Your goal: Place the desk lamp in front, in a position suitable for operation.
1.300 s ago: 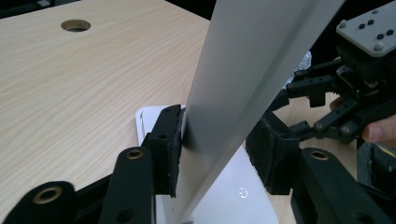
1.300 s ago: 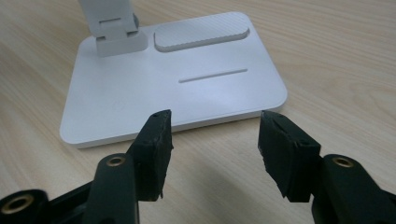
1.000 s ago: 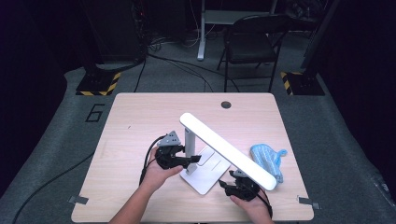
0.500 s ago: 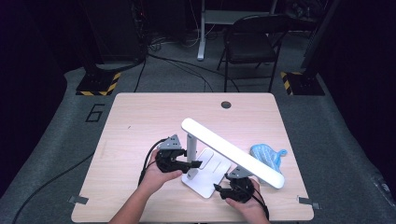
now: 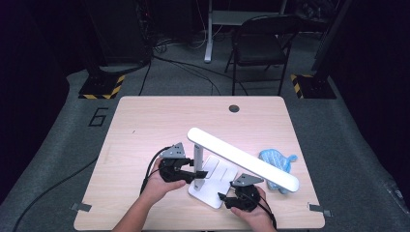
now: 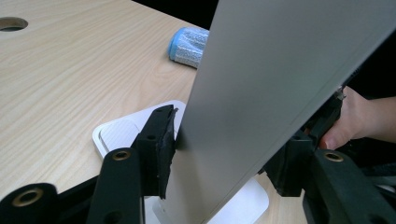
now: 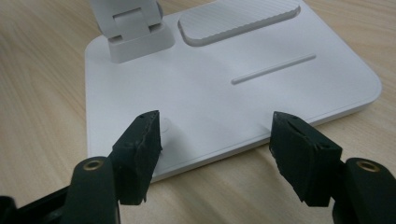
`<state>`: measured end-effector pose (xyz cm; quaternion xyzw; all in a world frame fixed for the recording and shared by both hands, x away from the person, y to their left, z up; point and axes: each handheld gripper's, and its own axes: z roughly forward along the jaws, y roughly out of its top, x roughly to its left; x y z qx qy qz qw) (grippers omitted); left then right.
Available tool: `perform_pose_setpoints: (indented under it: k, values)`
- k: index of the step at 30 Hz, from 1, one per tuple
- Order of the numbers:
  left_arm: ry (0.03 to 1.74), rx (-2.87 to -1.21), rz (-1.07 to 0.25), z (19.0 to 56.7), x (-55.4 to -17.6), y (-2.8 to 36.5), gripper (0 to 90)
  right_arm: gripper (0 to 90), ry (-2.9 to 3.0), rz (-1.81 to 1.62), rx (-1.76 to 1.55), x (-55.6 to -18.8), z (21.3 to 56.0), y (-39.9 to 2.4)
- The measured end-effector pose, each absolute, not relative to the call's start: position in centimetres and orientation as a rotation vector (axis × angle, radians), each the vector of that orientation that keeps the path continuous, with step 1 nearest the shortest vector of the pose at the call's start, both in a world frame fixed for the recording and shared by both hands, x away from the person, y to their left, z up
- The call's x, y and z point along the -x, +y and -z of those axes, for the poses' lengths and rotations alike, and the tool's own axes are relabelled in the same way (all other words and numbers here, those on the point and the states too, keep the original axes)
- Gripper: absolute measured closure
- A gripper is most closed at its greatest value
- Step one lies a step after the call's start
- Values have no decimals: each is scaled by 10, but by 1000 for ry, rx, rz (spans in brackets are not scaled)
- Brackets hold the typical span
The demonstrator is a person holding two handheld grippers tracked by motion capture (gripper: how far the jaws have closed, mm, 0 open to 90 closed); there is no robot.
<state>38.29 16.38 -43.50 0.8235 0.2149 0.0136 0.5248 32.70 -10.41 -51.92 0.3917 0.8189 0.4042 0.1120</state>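
Note:
A white desk lamp stands near the table's front edge, with a flat base [image 5: 216, 192], an upright post [image 5: 198, 157] and a long head [image 5: 241, 157] slanting right. My left gripper [image 5: 192, 174] reaches in from the left and is shut on the post [image 6: 243, 102], its pads [image 6: 161, 144] pressing both sides. My right gripper [image 5: 223, 197] sits at the base's front corner. Its jaws have just been opening and now stand wide over the base's edge [image 7: 224, 84], gripping nothing. One pad [image 7: 142, 140] hovers beside a small round mark on the base.
A crumpled blue cloth [image 5: 278, 162] lies right of the lamp, partly under its head, and shows again behind the post [image 6: 189, 45]. A round cable hole [image 5: 234, 108] is at the table's far edge. A folding chair [image 5: 258, 46] stands beyond the table.
The right gripper's jaws have spread wider at the base's front edge. The lamp head has shifted slightly. Both hands stay nearly where they were.

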Motion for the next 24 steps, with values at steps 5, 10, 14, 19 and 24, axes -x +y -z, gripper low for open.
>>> perform_pose_setpoints:
  k: [5,10,14,19,24]
  values:
    - [527,-1965,-45,436,-381,164,521,322,2382,-1194,-1178,-334,520,-107]
    - [516,-1968,-34,436,-380,167,507,317,2387,-1193,-1159,-337,520,-106]
    - [534,-1964,-44,436,-378,170,504,304,2396,-1192,-1168,-340,520,-102]
    - [549,-1968,-63,435,-375,176,504,299,2405,-1192,-1144,-348,520,-96]
    - [579,-1956,-85,436,-372,180,496,292,2411,-1209,-1116,-354,521,-89]
